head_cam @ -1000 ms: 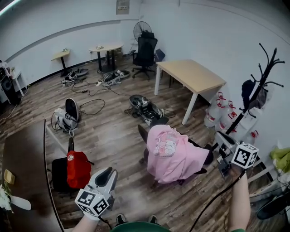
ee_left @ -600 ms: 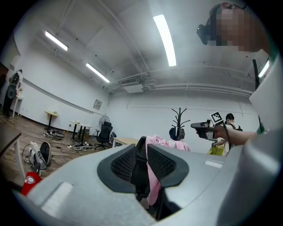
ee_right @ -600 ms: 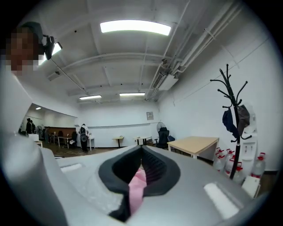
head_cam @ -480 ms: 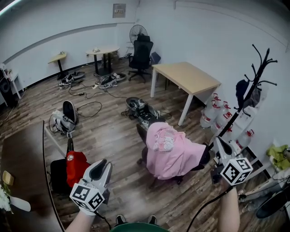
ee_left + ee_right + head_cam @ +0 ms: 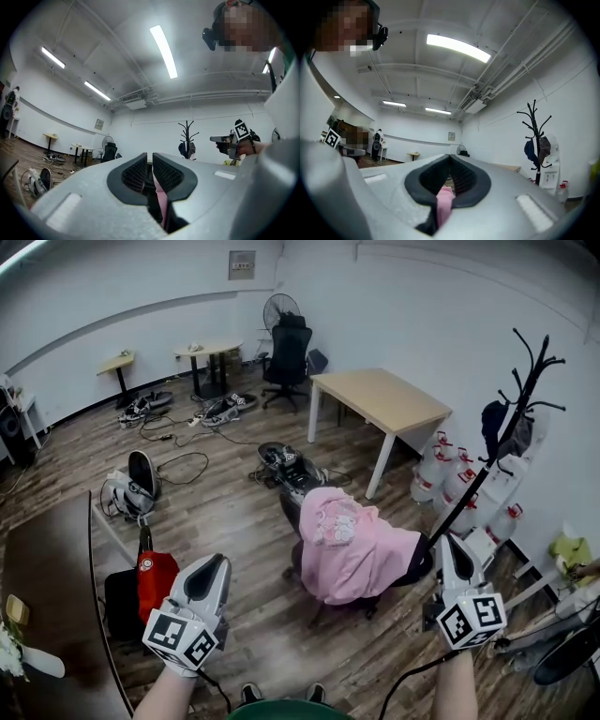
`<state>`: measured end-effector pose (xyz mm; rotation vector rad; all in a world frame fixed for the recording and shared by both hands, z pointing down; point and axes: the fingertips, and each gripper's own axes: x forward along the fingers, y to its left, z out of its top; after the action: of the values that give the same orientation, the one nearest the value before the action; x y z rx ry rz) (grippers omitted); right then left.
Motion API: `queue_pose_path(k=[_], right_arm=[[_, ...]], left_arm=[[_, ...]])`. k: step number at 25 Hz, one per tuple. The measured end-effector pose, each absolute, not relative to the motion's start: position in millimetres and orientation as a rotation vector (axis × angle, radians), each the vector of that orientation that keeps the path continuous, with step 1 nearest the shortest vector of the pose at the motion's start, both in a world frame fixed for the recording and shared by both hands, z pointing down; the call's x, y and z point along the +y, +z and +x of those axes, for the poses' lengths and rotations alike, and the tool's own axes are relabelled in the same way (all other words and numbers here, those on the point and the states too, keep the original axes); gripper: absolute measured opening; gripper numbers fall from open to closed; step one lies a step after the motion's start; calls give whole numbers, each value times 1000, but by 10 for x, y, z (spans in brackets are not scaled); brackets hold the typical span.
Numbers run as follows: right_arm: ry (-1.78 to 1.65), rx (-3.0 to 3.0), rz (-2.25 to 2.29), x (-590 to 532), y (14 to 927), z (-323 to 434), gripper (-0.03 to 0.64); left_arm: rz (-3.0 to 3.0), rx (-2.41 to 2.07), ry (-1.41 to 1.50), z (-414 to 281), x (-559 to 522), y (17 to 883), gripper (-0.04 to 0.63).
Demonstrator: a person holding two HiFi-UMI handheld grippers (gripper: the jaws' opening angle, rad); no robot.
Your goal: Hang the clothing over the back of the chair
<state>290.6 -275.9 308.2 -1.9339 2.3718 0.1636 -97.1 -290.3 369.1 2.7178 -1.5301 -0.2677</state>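
A pink garment (image 5: 356, 545) with a printed picture lies draped over the back and seat of a dark chair (image 5: 424, 565) in the middle of the floor. My left gripper (image 5: 214, 563) floats to its left, well apart from it, jaws shut on nothing. My right gripper (image 5: 443, 543) hovers just right of the garment's edge without touching it, and its jaws are shut and empty too. In the left gripper view the pads (image 5: 140, 171) nearly meet, and pink shows only through the slit below. The right gripper view shows its pads (image 5: 461, 180) pressed together.
A black coat rack (image 5: 511, 418) with a dark bag stands at the right, water bottles (image 5: 450, 479) at its foot. A wooden table (image 5: 384, 399) stands behind the chair. A red bag (image 5: 155, 582) and a dark tabletop (image 5: 47, 587) lie left. Cables and shoes litter the far floor.
The right gripper has drawn back from the garment's right side toward the person. The left gripper has risen a little. The garment stays draped on the chair.
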Motion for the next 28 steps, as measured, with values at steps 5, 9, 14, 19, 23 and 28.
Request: queue_pose_path(k=[5, 9, 14, 19, 23, 28], right_arm=[[202, 2308, -1929, -2534, 3091, 2772, 5], [325, 2266, -1985, -2385, 3121, 2631, 3], [422, 2262, -2048, -2313, 3182, 2559, 3], [487, 2278, -2059, -2270, 3140, 2506, 3], [500, 2276, -2040, -2260, 3088, 2465, 3], [498, 2263, -2037, -2240, 3071, 2480, 3]], left_arm=[[2716, -1520, -277, -930, -2843, 3731, 44], [2705, -1510, -274, -928, -2850, 3817, 46], [2691, -1510, -257, -941, -2839, 3828, 46], [2688, -1504, -259, -939, -2846, 3839, 46], [2688, -1495, -263, -943, -2861, 3861, 46], [2690, -1487, -264, -937, -2870, 3906, 46]])
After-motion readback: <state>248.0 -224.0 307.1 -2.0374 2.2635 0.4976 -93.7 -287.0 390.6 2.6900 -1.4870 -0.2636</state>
